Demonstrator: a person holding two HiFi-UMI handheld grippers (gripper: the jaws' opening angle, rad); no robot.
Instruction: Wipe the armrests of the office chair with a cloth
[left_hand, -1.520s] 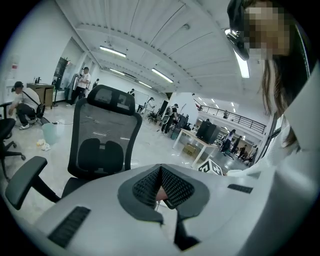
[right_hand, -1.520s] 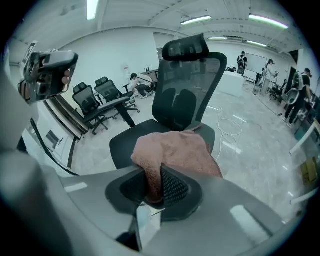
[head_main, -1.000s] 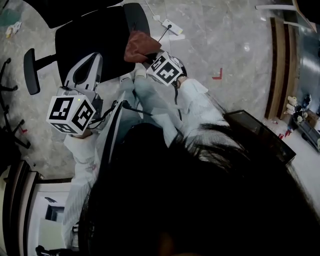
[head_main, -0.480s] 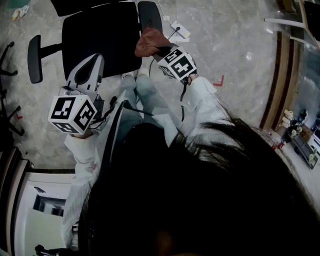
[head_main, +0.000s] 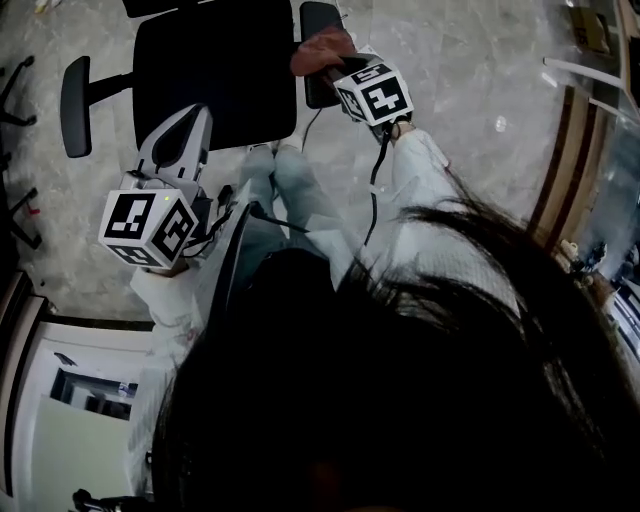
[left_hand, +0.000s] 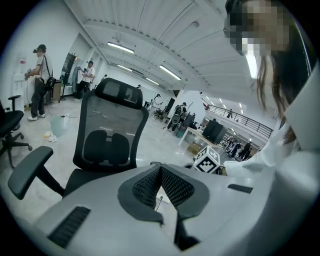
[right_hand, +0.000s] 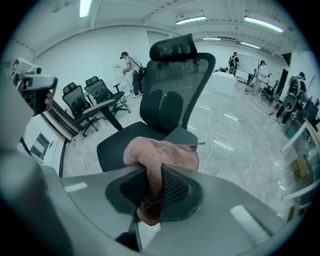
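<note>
Between the fingers of the right gripper (right_hand: 152, 172), pinched tight — soft pink terry cloth (right_hand: 165, 152), bunched over the flat dark armrest (right_hand: 183, 136) at the seat's (head_main: 215, 70) side; open floor (head_main: 480, 100) beyond, glossy grey marble; at the left gripper (left_hand: 160, 169), ribbed pads tip to tip, empty — off the seat's front edge, facing the mesh-backed office chair (left_hand: 112, 125).

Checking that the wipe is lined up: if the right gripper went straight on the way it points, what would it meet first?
Probably the armrest: the right gripper, shut on the cloth, points down at its pad just beyond the cloth. Whether the cloth already touches it is unclear.
</note>
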